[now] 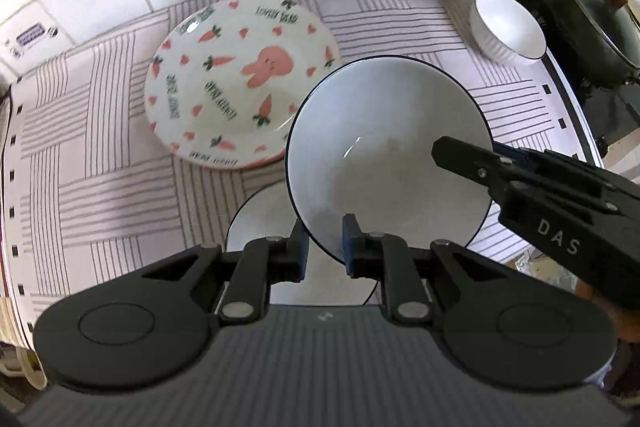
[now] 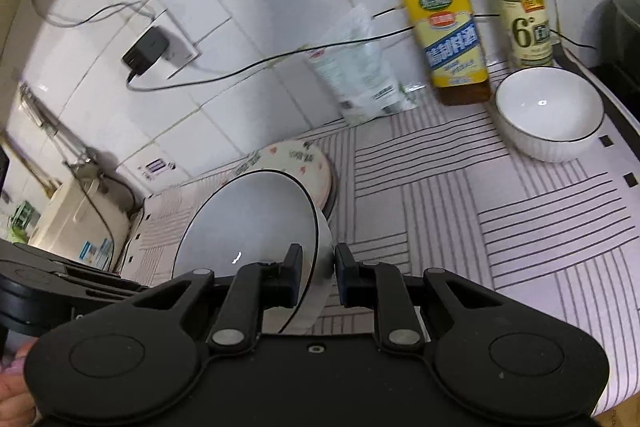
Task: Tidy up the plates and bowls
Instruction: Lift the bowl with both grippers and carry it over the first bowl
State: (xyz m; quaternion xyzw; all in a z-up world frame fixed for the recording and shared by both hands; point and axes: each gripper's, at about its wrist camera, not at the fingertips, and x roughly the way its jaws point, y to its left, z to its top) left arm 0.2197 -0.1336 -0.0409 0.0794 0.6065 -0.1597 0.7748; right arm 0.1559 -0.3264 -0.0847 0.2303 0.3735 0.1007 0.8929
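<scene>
Both grippers pinch the big bowl (image 1: pixel 384 147), tilted above another bowl (image 1: pixel 260 223) beside the carrot plate (image 1: pixel 240 79): left gripper (image 1: pixel 325 247) on the near rim, right gripper (image 2: pixel 318 277) on the opposite rim. Looks like the nesting step; next it probably gets levelled and lowered in. 1 small bowl (image 2: pixel 550 111) waits by the bottles.

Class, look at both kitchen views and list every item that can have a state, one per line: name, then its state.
Left hand-held gripper: shut on large bowl's near rim.
Right hand-held gripper: shut on large bowl's rim.
Large bowl: tilted, held, empty.
Carrot plate: flat on the cloth, empty.
Small bowl: upright, empty.
Yellow-label bottle: upright, capped, partly full.
Clear bottle: upright, capped.
Pot: lid on.
Charger: plugged in.
</scene>
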